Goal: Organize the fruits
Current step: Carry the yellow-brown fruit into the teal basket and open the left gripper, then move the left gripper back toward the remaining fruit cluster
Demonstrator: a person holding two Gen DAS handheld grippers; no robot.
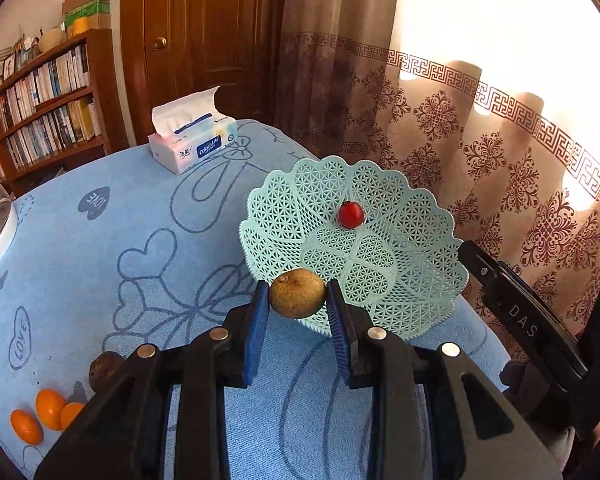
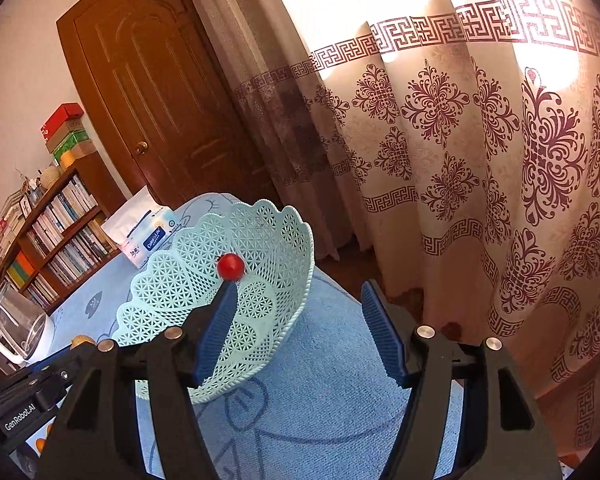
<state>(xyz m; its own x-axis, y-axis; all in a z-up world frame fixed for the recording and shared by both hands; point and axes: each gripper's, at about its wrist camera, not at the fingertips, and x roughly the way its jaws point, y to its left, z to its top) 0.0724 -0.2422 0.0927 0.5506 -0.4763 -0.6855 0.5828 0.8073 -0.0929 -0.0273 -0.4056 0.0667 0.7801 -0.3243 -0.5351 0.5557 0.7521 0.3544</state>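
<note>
Blue towelling printed with hearts and bows covers the tabletop point(image 1: 112, 216), with a wooden door, a bookshelf point(image 1: 48, 108) and a patterned curtain point(image 1: 480, 152) behind it. Seen from the left wrist, a pale green lattice basket point(image 1: 284, 208) with a scalloped rim stands near the curtain-side edge of the tabletop, and one small glossy red tomato point(image 1: 351, 214) lies inside it, just past the centre. The left tool point(image 1: 298, 300) points down at a slant toward the basket's near rim, its blue pads pressed on either side of a round, dull yellow-brown fruit point(image 1: 297, 293) with a rough, speckled skin, held above the cloth in front of the basket. Well to the left of the basket three small orange fruits point(image 1: 46, 414) lie together near the tabletop's edge, with a dark brown fruit point(image 1: 103, 369) just beside them. A tissue pack point(image 1: 192, 140) sits beyond the basket toward the door.

From the right wrist, the basket point(image 2: 276, 216) looks tilted in the fisheye view and the tomato point(image 2: 231, 267) shows against its far wall. The right tool point(image 2: 296, 300) is angled downward with its jaws standing apart and nothing between them; one blue pad overlaps the basket in the picture just below the tomato, the other is over bare cloth outside the basket on the curtain side. A clear jug point(image 2: 14, 322) stands left of the basket.
</note>
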